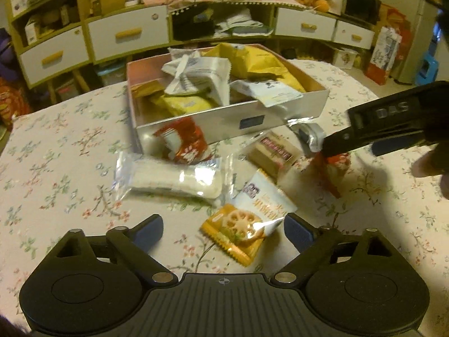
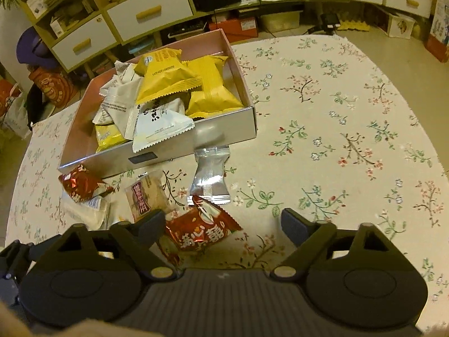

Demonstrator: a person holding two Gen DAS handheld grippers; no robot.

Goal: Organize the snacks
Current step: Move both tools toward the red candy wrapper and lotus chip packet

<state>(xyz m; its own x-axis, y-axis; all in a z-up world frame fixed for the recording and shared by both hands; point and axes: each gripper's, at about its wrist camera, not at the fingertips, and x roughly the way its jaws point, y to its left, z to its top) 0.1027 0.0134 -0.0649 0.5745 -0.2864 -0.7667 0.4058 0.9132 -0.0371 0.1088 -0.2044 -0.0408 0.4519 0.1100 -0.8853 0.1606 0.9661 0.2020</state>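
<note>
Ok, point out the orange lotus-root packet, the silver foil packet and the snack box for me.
orange lotus-root packet (image 1: 234, 231), left wrist view, on its printed front.
silver foil packet (image 2: 210, 175), right wrist view, on its shiny middle.
snack box (image 2: 224, 132), right wrist view, on its near outer wall.

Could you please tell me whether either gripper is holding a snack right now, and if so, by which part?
Nothing is held. The left gripper stands open over an orange cracker packet; the right gripper stands open over a red packet.
</note>
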